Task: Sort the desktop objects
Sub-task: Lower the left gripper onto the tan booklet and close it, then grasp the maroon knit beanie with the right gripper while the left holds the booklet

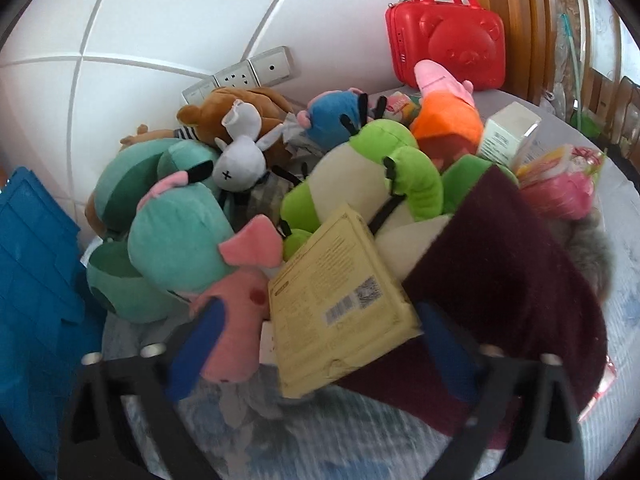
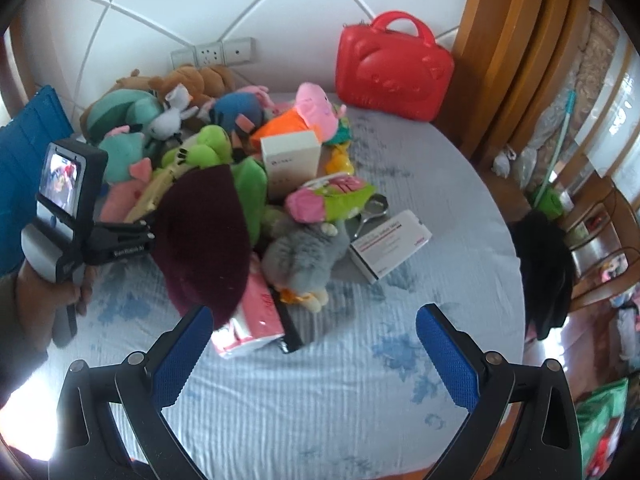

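Maroon cloth (image 2: 204, 236) is draped in the pile, the yellow box (image 1: 340, 300) between the half-open left gripper (image 1: 316, 344); nothing is seen gripped. Toys (image 2: 208, 148) are heaped unsorted at the tabletop's (image 2: 360, 400) back edge; the right gripper (image 2: 316, 356) is held wide, empty.

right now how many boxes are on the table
3 clearly: a yellow box leaning in the pile near the left gripper, a white box upright mid-pile, and a flat medicine box lying alone beside the grey plush. More may be hidden under toys.
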